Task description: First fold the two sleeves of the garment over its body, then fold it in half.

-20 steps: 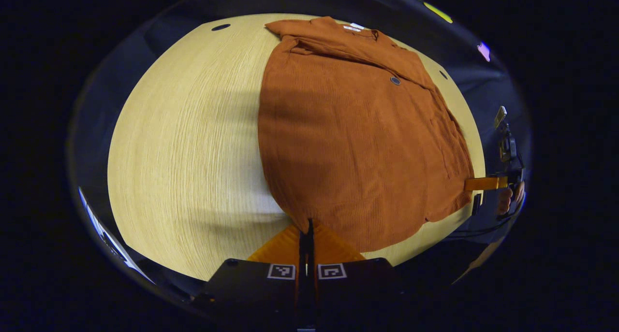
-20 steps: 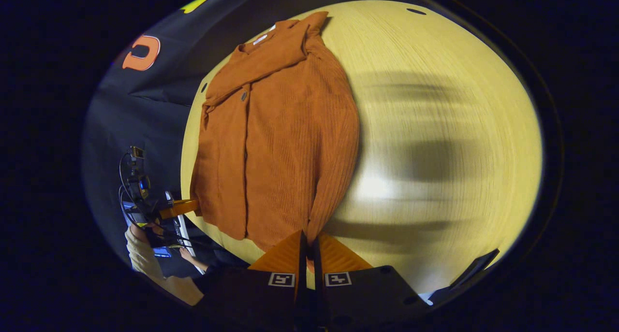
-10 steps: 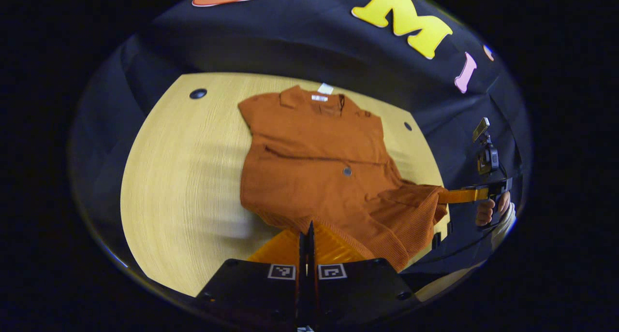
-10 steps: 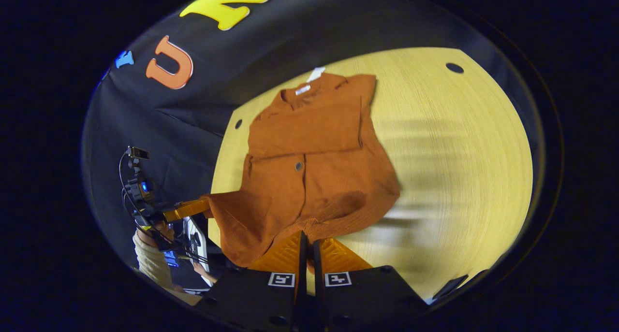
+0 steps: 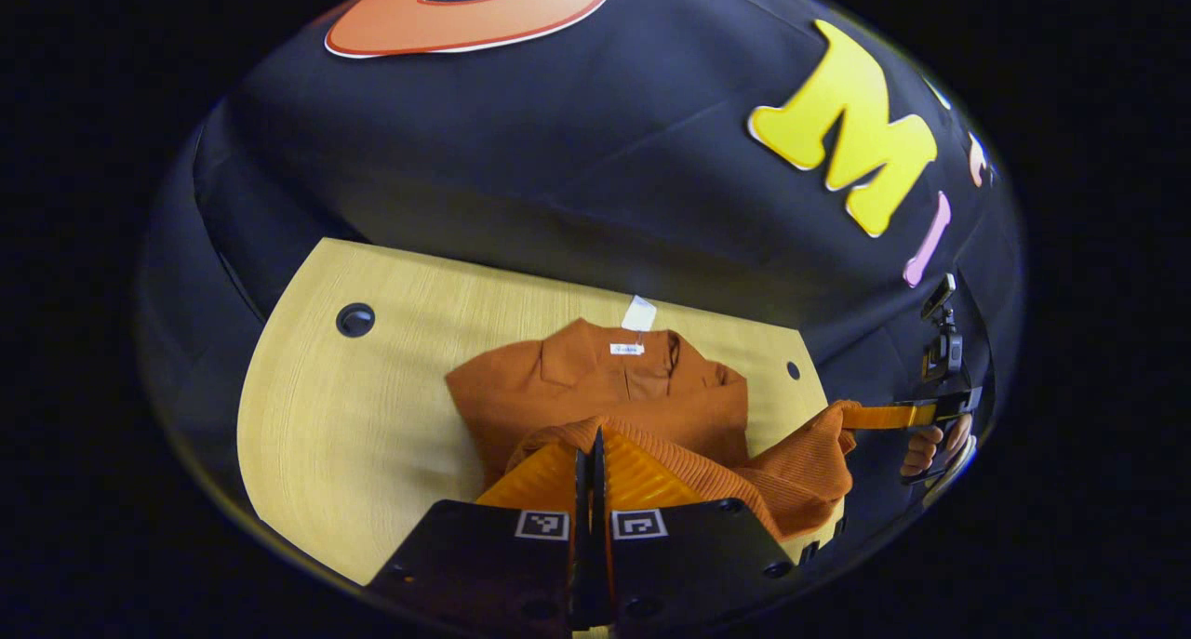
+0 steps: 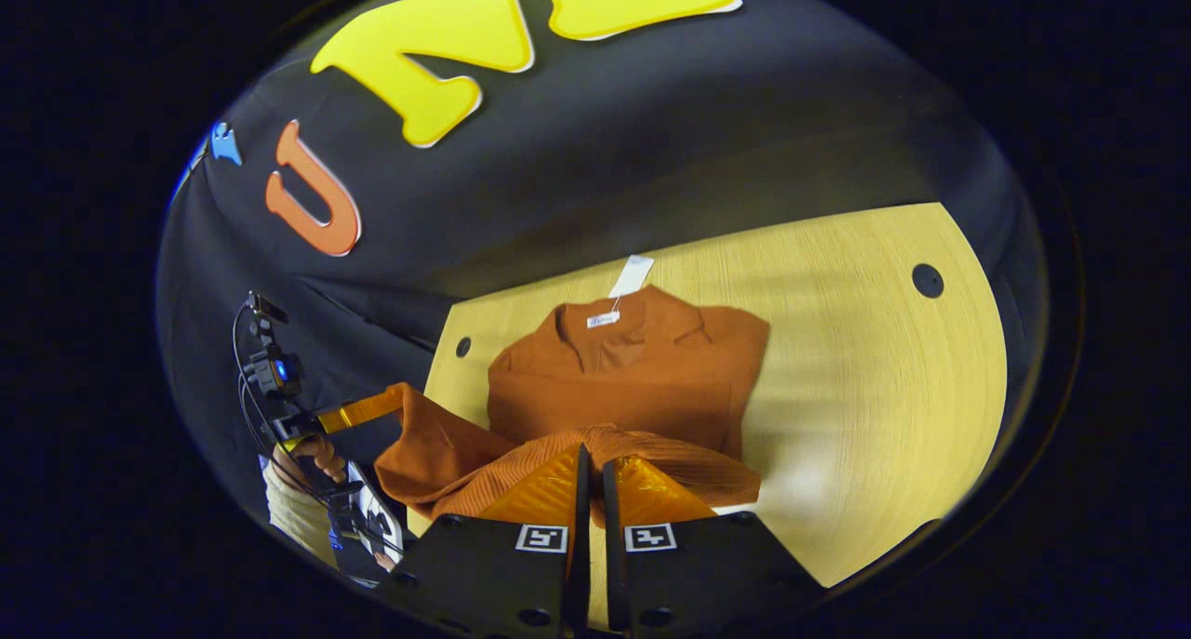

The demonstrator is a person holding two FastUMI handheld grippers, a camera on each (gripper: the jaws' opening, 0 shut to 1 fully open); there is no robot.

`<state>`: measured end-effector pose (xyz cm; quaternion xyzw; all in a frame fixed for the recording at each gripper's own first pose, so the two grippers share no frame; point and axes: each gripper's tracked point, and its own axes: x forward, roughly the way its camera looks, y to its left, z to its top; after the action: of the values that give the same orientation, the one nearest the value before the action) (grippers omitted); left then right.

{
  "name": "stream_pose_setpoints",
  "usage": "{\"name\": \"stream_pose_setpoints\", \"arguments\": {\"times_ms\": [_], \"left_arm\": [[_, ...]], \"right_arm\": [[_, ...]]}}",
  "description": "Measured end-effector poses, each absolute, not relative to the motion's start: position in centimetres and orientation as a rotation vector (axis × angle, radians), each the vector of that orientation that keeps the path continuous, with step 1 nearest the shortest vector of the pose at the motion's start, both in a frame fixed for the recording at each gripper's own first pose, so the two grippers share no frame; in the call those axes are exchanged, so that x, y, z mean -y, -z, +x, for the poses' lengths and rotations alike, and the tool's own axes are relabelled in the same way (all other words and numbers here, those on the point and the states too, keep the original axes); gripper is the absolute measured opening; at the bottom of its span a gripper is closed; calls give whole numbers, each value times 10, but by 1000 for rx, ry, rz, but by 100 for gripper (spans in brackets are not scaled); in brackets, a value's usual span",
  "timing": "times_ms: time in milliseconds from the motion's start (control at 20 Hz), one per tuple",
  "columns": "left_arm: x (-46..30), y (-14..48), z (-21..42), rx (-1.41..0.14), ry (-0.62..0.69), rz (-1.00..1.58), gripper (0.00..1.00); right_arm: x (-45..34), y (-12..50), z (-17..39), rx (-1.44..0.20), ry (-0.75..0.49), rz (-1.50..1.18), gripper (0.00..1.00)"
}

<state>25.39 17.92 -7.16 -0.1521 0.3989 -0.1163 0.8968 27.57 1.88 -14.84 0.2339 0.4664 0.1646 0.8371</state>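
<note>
Gripping the hem corners, both grippers, left gripper [image 5: 588, 453] and right gripper [image 6: 590, 476], have jaws clamped on the rust-orange garment [image 5: 614, 388], lifted above the pale wooden worktop [image 5: 354, 416], its white neck label [image 6: 603, 320] and hang tag [image 6: 632, 274] too small to read.
</note>
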Motion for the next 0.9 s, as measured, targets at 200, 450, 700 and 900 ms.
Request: {"name": "stream_pose_setpoints", "arguments": {"times_ms": [200,450,700,900], "left_arm": [[-178,121,325,-856,183,-368,3],[-194,210,340,-1000,68,-440,3],[-199,225,345,-1002,52,-573,3],[-192,222,356,-974,78,-589,3]], "right_arm": [[-9,208,358,-1014,-222,598,8],[3,293,398,-1075,-45,777,9],[14,293,404,-1060,4,1057,11],[12,291,405,-1041,8,1090,19]]}}
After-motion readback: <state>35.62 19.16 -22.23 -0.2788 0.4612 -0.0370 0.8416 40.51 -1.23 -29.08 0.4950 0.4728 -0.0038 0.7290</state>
